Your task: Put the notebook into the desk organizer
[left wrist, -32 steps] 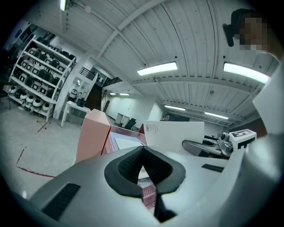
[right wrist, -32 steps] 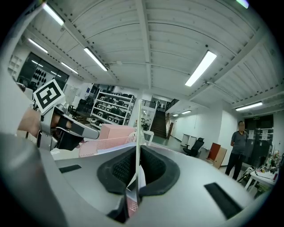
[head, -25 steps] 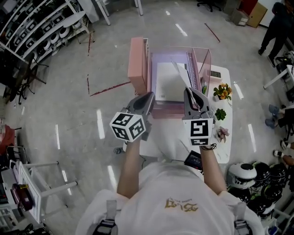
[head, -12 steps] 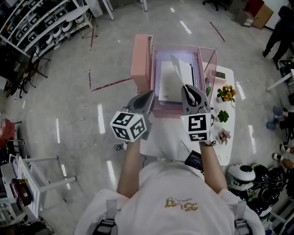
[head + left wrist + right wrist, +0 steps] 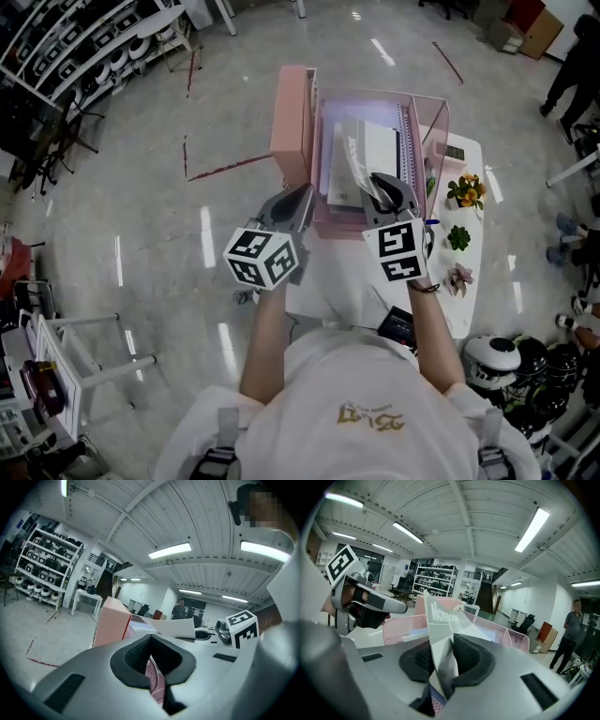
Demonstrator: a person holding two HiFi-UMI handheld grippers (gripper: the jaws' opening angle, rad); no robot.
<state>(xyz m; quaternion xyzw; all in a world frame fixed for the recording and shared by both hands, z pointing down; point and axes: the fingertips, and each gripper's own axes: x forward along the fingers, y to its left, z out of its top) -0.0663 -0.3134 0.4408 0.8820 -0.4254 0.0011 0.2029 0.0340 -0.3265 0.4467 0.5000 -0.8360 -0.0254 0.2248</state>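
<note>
Notebook (image 5: 380, 145) seen lying in pink desk organizer (image 5: 292, 112), its cover raised between right gripper (image 5: 443, 660) jaws, just eased apart, left gripper (image 5: 154, 670) clamped on organizer's mesh wall.

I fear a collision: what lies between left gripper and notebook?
Only a pink wall of the organizer stands between the left gripper and the notebook, in the head view.

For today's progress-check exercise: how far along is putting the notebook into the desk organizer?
Done: notebook lies inside the pink desk organizer. In hand: right gripper jaws have just been opening around its lifted cover; left gripper grips the organizer's near edge. Left: let the cover drop, withdraw.
</note>
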